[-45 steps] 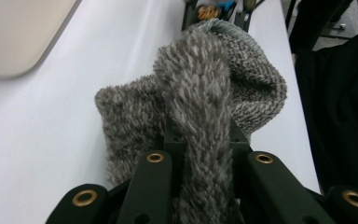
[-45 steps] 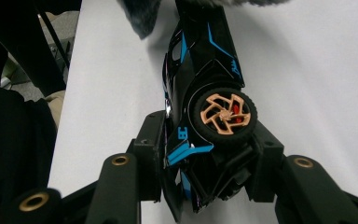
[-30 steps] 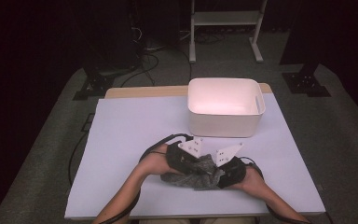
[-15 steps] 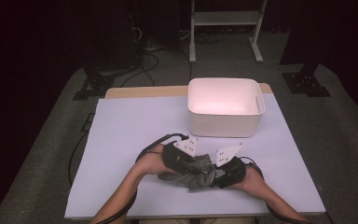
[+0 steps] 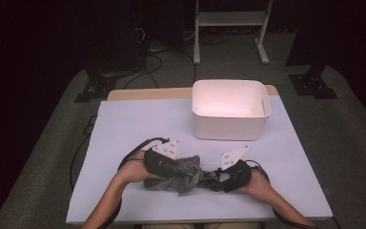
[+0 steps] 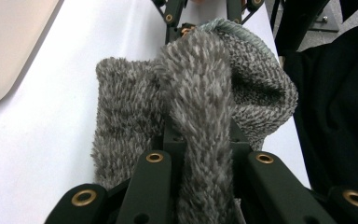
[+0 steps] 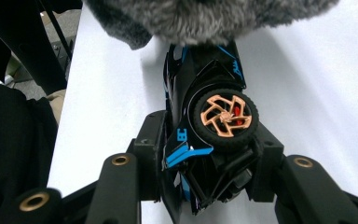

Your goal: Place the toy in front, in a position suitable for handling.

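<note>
- No brand name or wording can be read; the toy car (image 7: 205, 140) carries only blue trim shapes on its black body and a copper-coloured spoked wheel.
- The left gripper (image 6: 200, 154) has its jaws pressed together on a fold of the grey fuzzy cloth (image 6: 196, 107); the rest of the cloth bunches ahead of the jaws and spills to both sides of them, lying on the sheet.
- The right gripper (image 7: 209, 154) pinches the toy car between its jaws, the car lying on its side with the wheel facing up at the camera; the car's far end runs forward of the jaws and under the edge of the cloth (image 7: 205, 18).
- In the high view the left hand (image 5: 136, 169) and the right hand (image 5: 259, 183) lie low over the near edge of the table, forearms coming in from below, the two grippers pointing toward each other with the cloth (image 5: 178, 171) between them.
- The table wears a pale lavender sheet (image 5: 133, 124); a white bin (image 5: 231, 114) stands well beyond the jaws.
- The room is dark, with grey carpet, cables and a white metal stand (image 5: 228, 19) behind the table.
</note>
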